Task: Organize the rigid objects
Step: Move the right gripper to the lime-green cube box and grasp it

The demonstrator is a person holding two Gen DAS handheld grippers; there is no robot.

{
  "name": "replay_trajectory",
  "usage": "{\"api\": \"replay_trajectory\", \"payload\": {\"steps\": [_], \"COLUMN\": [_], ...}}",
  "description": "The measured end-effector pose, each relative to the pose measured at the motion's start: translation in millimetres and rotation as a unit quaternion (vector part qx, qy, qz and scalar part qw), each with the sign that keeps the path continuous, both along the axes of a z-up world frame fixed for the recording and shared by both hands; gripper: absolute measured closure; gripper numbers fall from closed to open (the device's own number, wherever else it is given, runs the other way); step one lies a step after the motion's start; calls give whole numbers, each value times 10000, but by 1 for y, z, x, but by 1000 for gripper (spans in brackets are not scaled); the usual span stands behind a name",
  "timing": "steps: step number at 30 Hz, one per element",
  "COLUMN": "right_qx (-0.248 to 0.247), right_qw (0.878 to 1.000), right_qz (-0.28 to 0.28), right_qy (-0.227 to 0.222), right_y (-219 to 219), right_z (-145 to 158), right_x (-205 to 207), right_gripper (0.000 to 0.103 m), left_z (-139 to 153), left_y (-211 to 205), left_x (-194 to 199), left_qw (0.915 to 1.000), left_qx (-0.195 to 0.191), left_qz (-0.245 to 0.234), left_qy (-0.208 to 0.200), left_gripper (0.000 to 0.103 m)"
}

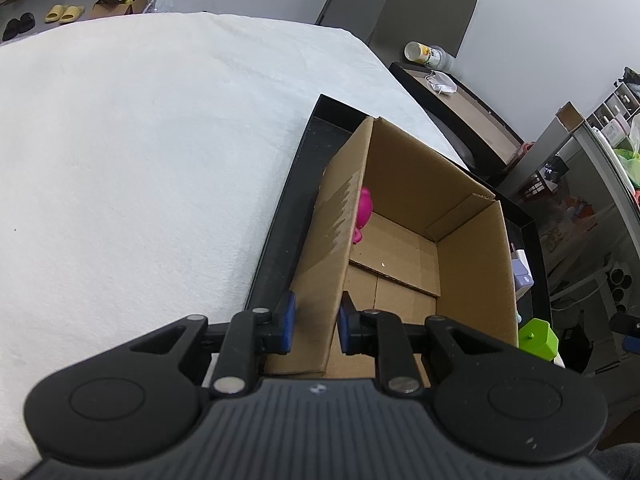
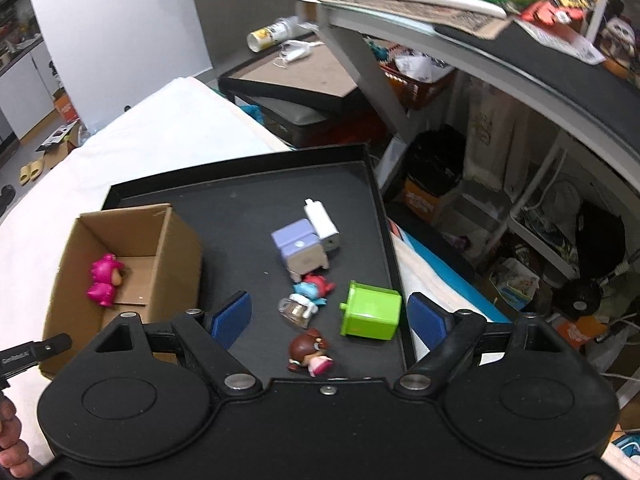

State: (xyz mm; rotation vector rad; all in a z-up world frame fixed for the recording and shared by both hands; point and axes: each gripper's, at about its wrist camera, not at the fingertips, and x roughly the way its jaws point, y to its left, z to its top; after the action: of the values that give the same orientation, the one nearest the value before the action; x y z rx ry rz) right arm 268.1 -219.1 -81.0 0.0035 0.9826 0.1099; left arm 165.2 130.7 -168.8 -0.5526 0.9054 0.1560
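Cardboard box (image 1: 404, 216) stands open-topped at the left end of a black tray (image 2: 248, 216), w/ a pink figurine (image 2: 103, 280) lying inside on the box floor against its left wall. Left tool (image 1: 316, 322) is clamped on that wall near the corner, one blue pad outside, the other inside.

Rest of the rigid bits lie loose on the tray floor right of the box: purple block (image 2: 298, 248) touching a white charger (image 2: 322, 224), just below them a blue-and-red figurine (image 2: 314, 290) beside a clear plastic piece (image 2: 294, 310), then a green cube (image 2: 370, 314) on its side and a brown-haired figurine (image 2: 310, 352) nearest the camera.

Right tool (image 2: 330, 316) hovers over these w/ fingers wide apart, gripping nothing; the small toys and green cube sit between its pads in view.

Tray rests on a white cloth (image 1: 140, 140). Cluttered shelves (image 2: 520, 184) beyond the tray's right edge.
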Motion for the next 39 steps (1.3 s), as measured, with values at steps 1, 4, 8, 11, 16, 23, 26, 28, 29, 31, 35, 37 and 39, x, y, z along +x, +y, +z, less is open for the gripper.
{"api": "replay_trajectory", "payload": {"steps": [1, 4, 8, 11, 16, 23, 26, 28, 29, 31, 35, 37, 39], "right_qx": [30, 222, 380, 540, 483, 394, 364, 347, 332, 273, 117, 77, 56], "right_qw": [9999, 9994, 9984, 9967, 9952, 9931, 9918, 9911, 9909, 9909, 9900, 9899, 9908], "right_qz": [-78, -240, -319, -383, -460, -576, -632, -672, -673, -642, -646, -619, -600], "right_qy": [66, 143, 266, 471, 715, 945, 1047, 1095, 1115, 1152, 1250, 1274, 1208], "right_y": [-4, -13, -19, -24, -24, -26, -27, -26, -26, -23, -21, -20, -19], "right_z": [-3, -5, -8, -17, -37, -60, -69, -75, -77, -83, -95, -98, -95], "right_x": [2, 6, 16, 29, 43, 51, 54, 55, 56, 57, 59, 59, 58], "right_gripper": [20, 22, 26, 36, 47, 48, 48, 48, 47, 46, 46, 55, 55], "left_z": [0, 1, 1, 0, 0, -1, -1, -1, -1, -1, -1, -1, -1], "left_y": [0, -1, -1, 0, 0, 1, 1, 1, 1, 1, 1, 1, 1], "left_x": [0, 0, 2, 1, 0, 0, 0, 0, 0, 0, 0, 0, 0], "left_qw": [10000, 10000, 10000, 10000, 10000, 10000, 10000, 10000, 10000, 10000, 10000, 10000, 10000], "left_qx": [-6, -7, 15, 5, -13, -32, -44, -48, -47, -43, -44, -43, -46], "left_qz": [8, 7, 9, 20, 20, 9, 9, 8, 10, 7, 9, 12, 14], "left_qy": [1, 5, 14, 24, 14, 0, -4, -6, -6, -6, -7, -4, -4], "left_gripper": [83, 83, 83, 83, 83, 83, 83, 83, 83, 83, 83, 83, 83]}}
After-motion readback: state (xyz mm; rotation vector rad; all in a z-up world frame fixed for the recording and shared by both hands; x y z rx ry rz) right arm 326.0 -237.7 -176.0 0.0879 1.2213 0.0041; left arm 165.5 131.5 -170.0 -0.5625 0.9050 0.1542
